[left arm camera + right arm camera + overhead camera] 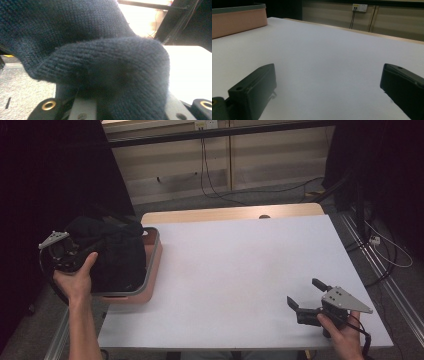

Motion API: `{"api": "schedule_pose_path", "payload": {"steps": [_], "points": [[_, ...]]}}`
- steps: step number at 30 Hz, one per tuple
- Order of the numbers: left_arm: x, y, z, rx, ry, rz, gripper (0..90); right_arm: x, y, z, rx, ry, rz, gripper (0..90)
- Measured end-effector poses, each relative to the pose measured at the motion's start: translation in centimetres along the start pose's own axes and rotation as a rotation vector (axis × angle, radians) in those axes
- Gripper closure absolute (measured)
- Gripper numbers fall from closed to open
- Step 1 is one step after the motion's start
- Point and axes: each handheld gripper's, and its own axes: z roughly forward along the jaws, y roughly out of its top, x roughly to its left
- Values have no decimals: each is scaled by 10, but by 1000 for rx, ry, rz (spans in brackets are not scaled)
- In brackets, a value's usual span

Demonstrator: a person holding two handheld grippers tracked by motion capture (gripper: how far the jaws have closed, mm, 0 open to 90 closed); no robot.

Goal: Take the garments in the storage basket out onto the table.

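Observation:
A dark blue knitted garment bulges up out of a pink bin at the table's left edge. My left gripper reaches into the cloth from the left and is shut on a fold of it. In the left gripper view the knit drapes thickly over and between the jaws and hides their tips. My right gripper rests low over the white table near the front right corner. It is open, with bare tabletop between its jaws.
The pink bin's wall shows far left in the right gripper view. A wooden strip borders the table's far edge. Cables lie on the floor beyond. Dark curtains hang at both sides, and a rail runs along the right.

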Motion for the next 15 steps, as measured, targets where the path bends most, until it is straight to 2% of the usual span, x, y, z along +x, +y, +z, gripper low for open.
{"api": "schedule_pose_path", "payload": {"steps": [3,7,15], "points": [[1,0,-3,-17,-3,-13,727,-1,0,0,3,-2,0,1],[1,2,-10,-45,-6,-9,727,0,0,0,3,-2,-1,1],[-11,10,-21,-108,-15,31,728,0,0,0,1,0,0,1]]}}
